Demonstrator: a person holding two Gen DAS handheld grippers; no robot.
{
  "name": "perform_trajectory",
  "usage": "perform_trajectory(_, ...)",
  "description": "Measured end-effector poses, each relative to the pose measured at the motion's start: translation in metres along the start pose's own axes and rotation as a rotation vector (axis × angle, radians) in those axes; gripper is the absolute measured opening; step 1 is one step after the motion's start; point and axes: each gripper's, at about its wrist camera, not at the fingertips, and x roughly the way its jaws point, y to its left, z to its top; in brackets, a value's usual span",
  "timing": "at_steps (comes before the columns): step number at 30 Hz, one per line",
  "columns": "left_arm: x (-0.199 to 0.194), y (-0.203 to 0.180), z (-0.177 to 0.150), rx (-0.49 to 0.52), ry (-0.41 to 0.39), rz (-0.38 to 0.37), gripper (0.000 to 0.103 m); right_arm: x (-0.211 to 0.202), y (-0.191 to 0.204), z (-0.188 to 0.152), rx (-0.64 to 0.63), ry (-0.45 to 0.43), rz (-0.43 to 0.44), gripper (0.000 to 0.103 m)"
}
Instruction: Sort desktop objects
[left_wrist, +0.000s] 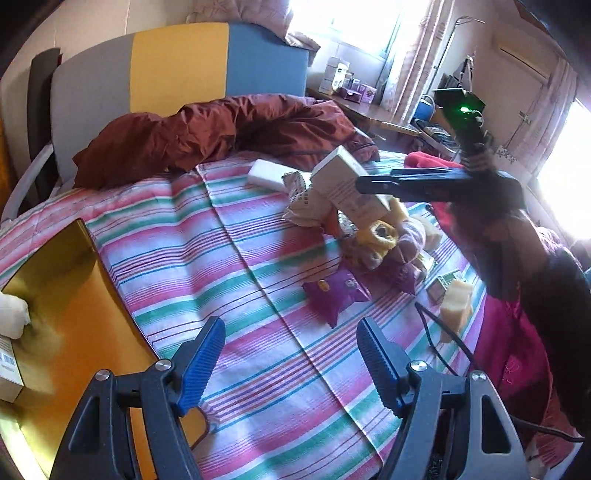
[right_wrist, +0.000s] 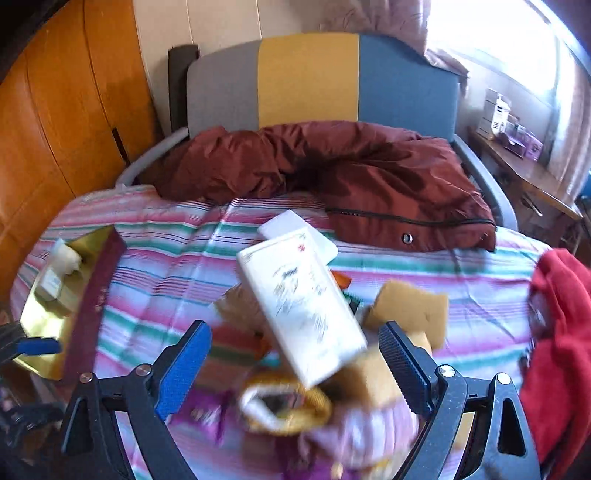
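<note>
Left wrist view, left gripper (left_wrist: 290, 363) jaws spread over striped sheet (left_wrist: 229, 258), right gripper (right_wrist: 295, 363) jaws apart, white box (right_wrist: 301, 306) between them, contact unclear, gold tray (left_wrist: 74, 295) at left.

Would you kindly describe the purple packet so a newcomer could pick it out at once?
Start at the striped bedsheet and find the heap of small things near its middle. The shiny purple foil packet lies flat at the near edge of that heap, just below the yellow-and-pink sock bundle. It is the only crinkly purple pouch there with a small yellow mark.

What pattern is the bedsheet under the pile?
Pink, green and white stripes on the bedsheet; clearest in left wrist view.
</note>
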Motion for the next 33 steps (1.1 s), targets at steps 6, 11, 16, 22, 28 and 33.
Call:
perform_trajectory(6,0.012,0.016,0.007,-0.061,0.022,-0.017,0.075,0.037,-0.01,0.01,0.006,0.054,0.058,0.088)
perform_trajectory(11,0.023,0.019,0.012,-0.076,0.043,-0.016,0.075,0.038,-0.003,0.006,-0.013,0.037,0.067,0.053)
perform_trajectory(16,0.032,0.017,0.023,-0.064,0.051,-0.006,0.075,0.024,-0.005,0.007,0.025,-0.019,0.06,0.052)
perform_trajectory(22,0.052,0.009,0.05,-0.033,0.058,0.036,0.074,-0.01,-0.031,0.005,0.142,-0.1,0.042,0.052)
perform_trajectory(28,0.084,-0.011,0.083,0.038,0.073,0.06,0.075,-0.029,-0.048,-0.002,0.206,-0.132,0.019,0.052)
perform_trajectory(33,0.114,-0.031,0.104,0.123,0.073,0.086,0.076,-0.036,-0.062,-0.003,0.257,-0.154,0.048,0.052)
